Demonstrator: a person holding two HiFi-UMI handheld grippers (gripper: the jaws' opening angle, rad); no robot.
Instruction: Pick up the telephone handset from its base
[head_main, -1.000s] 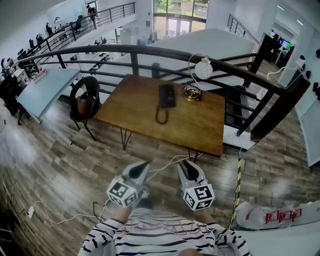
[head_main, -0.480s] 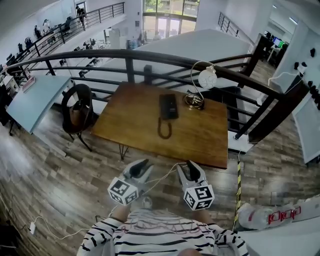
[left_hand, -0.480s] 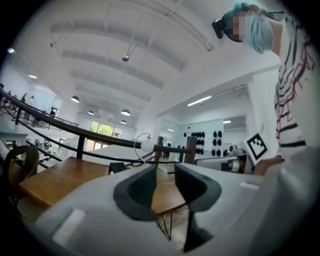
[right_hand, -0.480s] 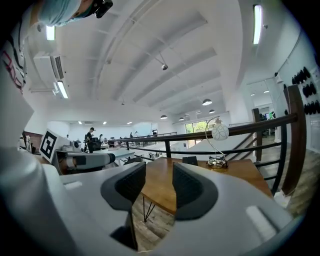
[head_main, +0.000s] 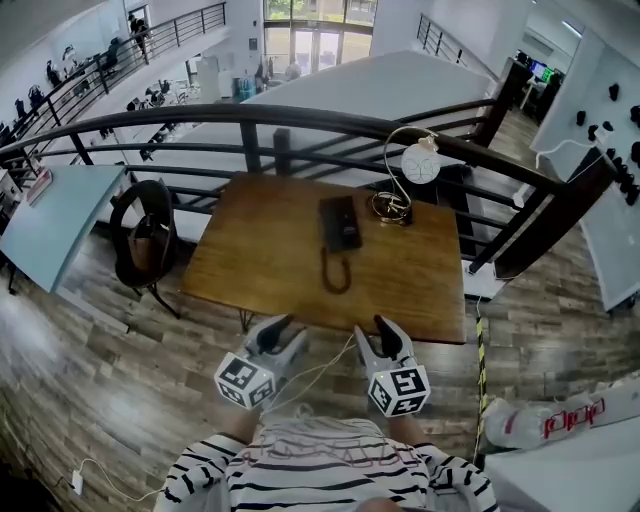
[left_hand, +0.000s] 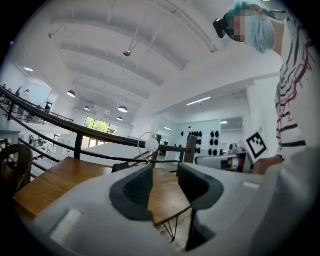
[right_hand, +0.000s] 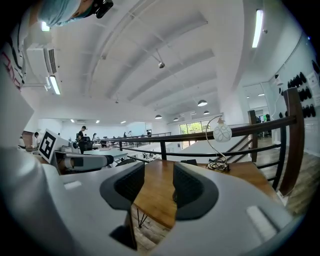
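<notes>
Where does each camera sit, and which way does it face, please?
Head view: on the person's head, steeply down at table, telephone, left gripper, right gripper, striped shirt.
Left gripper view: on that gripper, level toward the table; empty jaws, just opening; striped shirt.
Right gripper view: likewise; empty jaws, just opening.
Shared: table, lamp.

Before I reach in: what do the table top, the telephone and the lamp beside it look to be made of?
Table top: wood or wood veneer, going by the matte warm brown surface with faint grain streaks.
Telephone: probably plastic, as it is uniform black with a dull finish; it is too small in view to be sure.
Lamp: a white globe, perhaps frosted glass or plastic, on a thin curved stem that looks like metal.
</notes>
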